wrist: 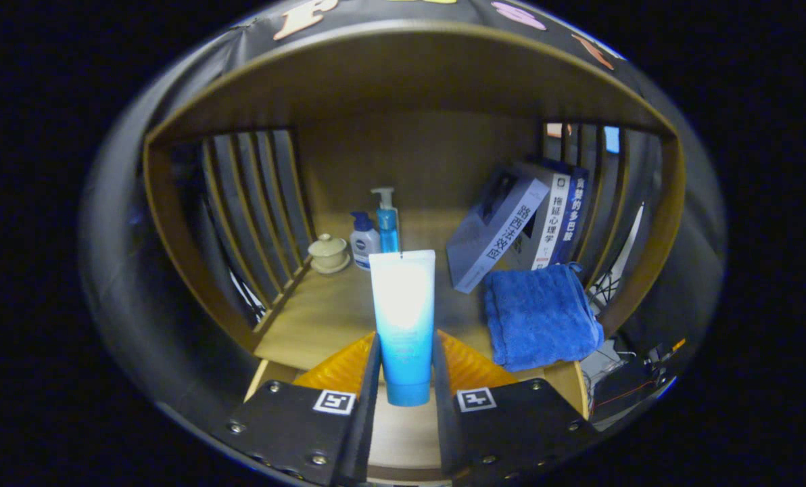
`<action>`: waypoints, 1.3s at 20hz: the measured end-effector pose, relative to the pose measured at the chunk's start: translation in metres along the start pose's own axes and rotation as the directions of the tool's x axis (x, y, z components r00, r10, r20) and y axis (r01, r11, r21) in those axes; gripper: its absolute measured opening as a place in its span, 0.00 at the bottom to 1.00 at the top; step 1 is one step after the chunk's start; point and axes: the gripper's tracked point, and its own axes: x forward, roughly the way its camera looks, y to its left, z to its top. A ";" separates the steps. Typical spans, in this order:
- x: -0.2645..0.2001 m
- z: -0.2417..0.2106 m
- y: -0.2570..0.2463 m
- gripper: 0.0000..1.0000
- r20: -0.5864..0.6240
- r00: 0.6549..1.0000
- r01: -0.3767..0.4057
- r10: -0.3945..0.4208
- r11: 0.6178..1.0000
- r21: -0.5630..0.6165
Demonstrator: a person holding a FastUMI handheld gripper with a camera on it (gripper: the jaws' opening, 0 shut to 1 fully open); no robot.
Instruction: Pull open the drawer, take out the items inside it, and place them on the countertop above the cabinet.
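- Gripper view: the gripper (406, 362) has both fingers pressed on a tube (403, 325), one on each side of its lower blue part.
- The tube stands upright between the fingers, cap end down, flat crimped end up; its body is white at the top and shades to blue at the bottom.
- The tube is held over the near edge of the wooden countertop (322, 318); I cannot tell whether its cap touches the surface.
- Beyond the fingers, far left on the countertop: a small cream lidded cup (328, 253) on a saucer.
- Just right of the cup: a white pump bottle (364, 242) with a blue top, and touching or nearly touching it, a taller blue pump bottle (387, 223).
- Right of the tube: a folded blue towel (541, 314) lies flat near the countertop's front right corner.
- Behind the towel: several books (525, 226) lean left at a tilt against the right side.
- Slatted wooden side panels (254, 196) close the shelf space at left and right, with a plain wooden back wall between them.
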 end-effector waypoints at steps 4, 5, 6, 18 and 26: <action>0.057 -0.021 -0.006 0.40 -0.076 0.997 0.027 -0.024 0.999 0.040; 0.071 -0.026 -0.006 0.41 -0.093 0.995 0.031 -0.026 0.998 0.052; 0.083 -0.028 -0.009 0.40 -0.105 0.994 0.038 -0.033 0.998 0.051; 0.153 -0.049 -0.015 0.40 -0.171 0.983 0.089 -0.063 0.985 0.150; 0.136 -0.045 -0.031 0.82 -0.084 0.988 0.140 -0.129 0.980 0.143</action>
